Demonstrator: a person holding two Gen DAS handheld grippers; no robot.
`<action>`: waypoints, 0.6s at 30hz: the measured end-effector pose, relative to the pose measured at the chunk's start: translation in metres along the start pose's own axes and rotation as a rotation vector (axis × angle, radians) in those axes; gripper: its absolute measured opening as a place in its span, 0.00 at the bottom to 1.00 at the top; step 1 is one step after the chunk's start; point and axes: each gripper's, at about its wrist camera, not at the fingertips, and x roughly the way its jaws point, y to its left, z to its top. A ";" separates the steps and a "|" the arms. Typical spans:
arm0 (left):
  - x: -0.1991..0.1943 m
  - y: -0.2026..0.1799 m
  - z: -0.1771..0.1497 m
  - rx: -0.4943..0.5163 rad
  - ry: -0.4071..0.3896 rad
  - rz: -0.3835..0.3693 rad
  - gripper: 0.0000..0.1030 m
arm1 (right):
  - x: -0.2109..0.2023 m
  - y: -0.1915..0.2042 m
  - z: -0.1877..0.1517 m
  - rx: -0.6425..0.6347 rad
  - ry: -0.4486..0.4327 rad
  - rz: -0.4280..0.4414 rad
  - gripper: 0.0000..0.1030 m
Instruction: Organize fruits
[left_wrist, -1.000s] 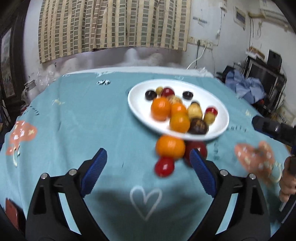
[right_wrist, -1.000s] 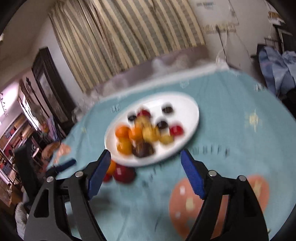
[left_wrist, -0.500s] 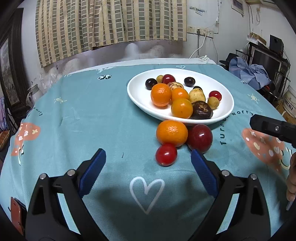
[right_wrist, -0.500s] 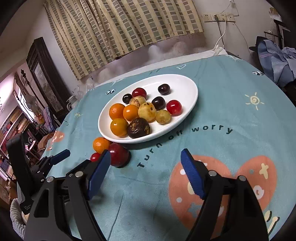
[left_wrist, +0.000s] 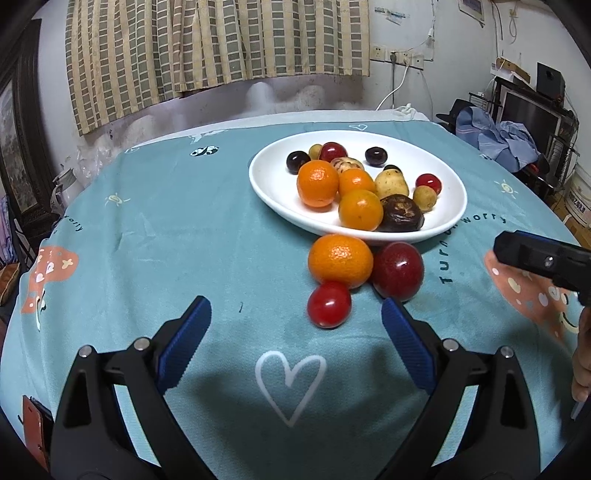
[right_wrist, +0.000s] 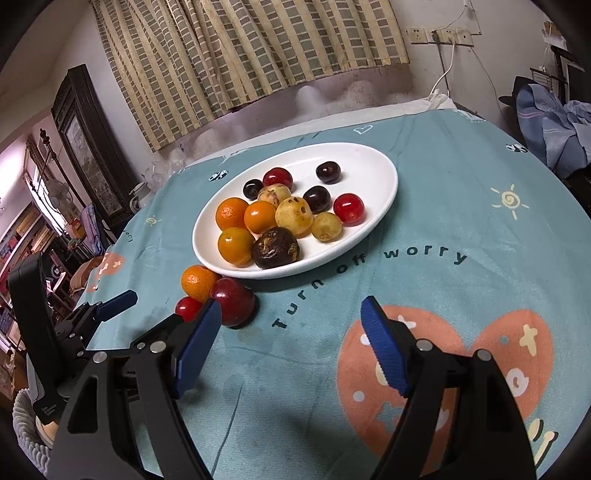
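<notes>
A white oval plate (left_wrist: 269, 184) (right_wrist: 373, 166) holds several fruits: oranges, dark cherries, red tomatoes, yellow fruits and a brown one. On the cloth at its near rim lie an orange (left_wrist: 340, 261) (right_wrist: 197, 281), a dark red plum (left_wrist: 398, 270) (right_wrist: 233, 300) and a small red tomato (left_wrist: 328, 304) (right_wrist: 186, 308). My left gripper (left_wrist: 295, 317) is open and empty, just short of the tomato. My right gripper (right_wrist: 291, 317) is open and empty, to the right of the three loose fruits. Its left fingertip (right_wrist: 207, 317) partly hides the plum.
A teal printed tablecloth (left_wrist: 166, 221) covers the round table. The left gripper's body (right_wrist: 74, 325) shows at the right wrist view's left edge, the right gripper's body (left_wrist: 539, 254) at the left wrist view's right edge. Curtains, wall and clutter lie behind.
Both views have steadied from blur. The left gripper has come slightly closer to the three loose fruits. Both grippers stay open.
</notes>
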 end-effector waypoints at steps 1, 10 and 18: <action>-0.001 0.003 0.000 0.006 0.000 -0.013 0.92 | 0.000 0.000 0.000 -0.002 0.001 -0.002 0.76; -0.012 0.050 -0.002 -0.079 -0.002 -0.007 0.92 | 0.002 -0.011 0.003 0.042 0.013 -0.020 0.76; 0.011 0.001 -0.003 0.098 0.056 -0.017 0.92 | 0.001 -0.014 0.005 0.056 0.016 -0.013 0.76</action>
